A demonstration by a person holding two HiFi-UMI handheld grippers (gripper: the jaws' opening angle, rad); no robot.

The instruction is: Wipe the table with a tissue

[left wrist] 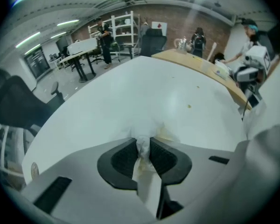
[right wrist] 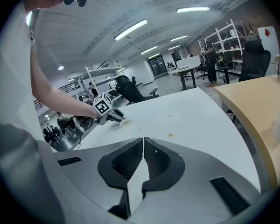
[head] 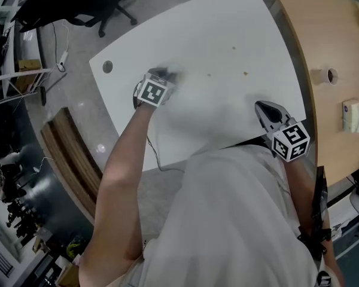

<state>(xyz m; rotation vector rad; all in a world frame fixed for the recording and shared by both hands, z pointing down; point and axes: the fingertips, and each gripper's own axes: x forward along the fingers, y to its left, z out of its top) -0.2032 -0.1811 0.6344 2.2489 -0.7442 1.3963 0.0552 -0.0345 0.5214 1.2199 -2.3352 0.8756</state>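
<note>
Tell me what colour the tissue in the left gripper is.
White tissue, best in the left gripper view.

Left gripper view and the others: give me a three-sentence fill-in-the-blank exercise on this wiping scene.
1. The left gripper is shut on a crumpled white ____.
2. The right gripper, jaws shut, holds ____.
3. Small brown crumbs lie on the curved ____ tabletop.
Missing: tissue; nothing; white.

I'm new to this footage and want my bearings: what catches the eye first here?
The left gripper pinches a white tissue against the white table, near its left edge in the head view. Small brownish spots dot the table further right; the right gripper, shut and empty, is held over the near edge.
</note>
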